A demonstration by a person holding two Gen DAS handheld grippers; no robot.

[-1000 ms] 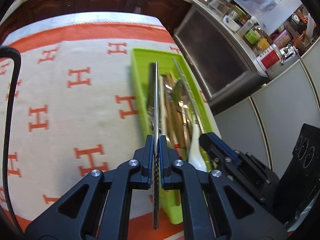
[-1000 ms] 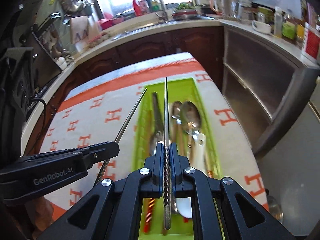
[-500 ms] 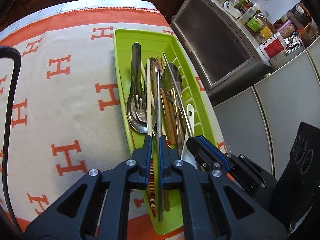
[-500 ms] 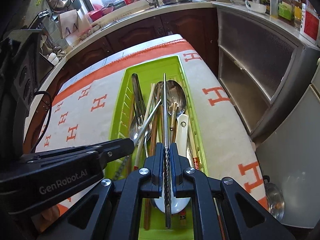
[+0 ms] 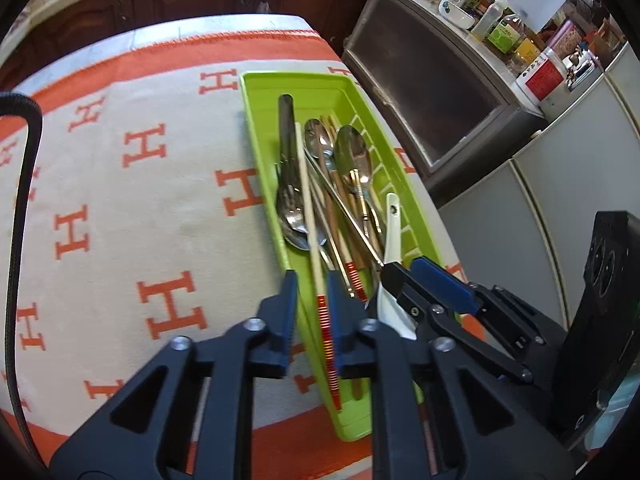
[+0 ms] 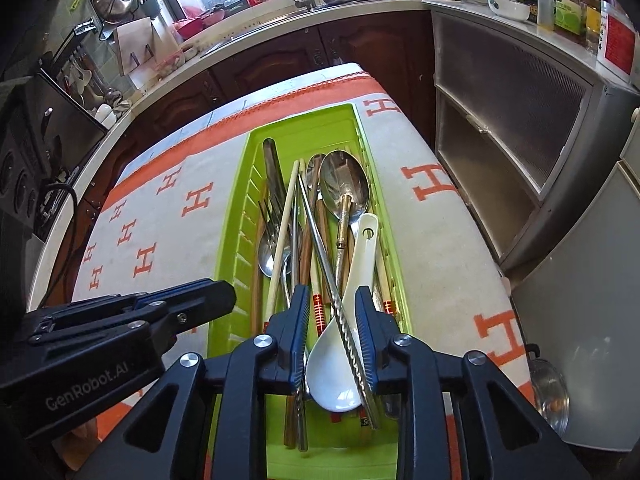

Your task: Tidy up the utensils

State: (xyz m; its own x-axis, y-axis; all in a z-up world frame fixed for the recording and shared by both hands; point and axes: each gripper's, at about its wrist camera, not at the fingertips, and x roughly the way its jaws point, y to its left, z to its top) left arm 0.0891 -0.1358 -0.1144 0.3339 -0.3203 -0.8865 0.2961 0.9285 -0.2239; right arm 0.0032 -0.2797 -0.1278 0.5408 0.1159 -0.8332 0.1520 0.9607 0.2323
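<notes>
Both metal chopsticks (image 6: 352, 340) lay in green tray (image 5: 256, 128); we had left tool (image 5: 308, 304) and right tool (image 6: 332, 320) just opening, released. Bench (image 5: 132, 208) bare; little seemed left.

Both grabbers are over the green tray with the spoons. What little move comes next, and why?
Probably lift both straight up and away. The left hand-held gripper and right hand-held gripper have just been opening; their jaws stand apart. The metal chopstick lies loose in the green tray among the spoons and the other chopsticks, so that drop looks done.
</notes>
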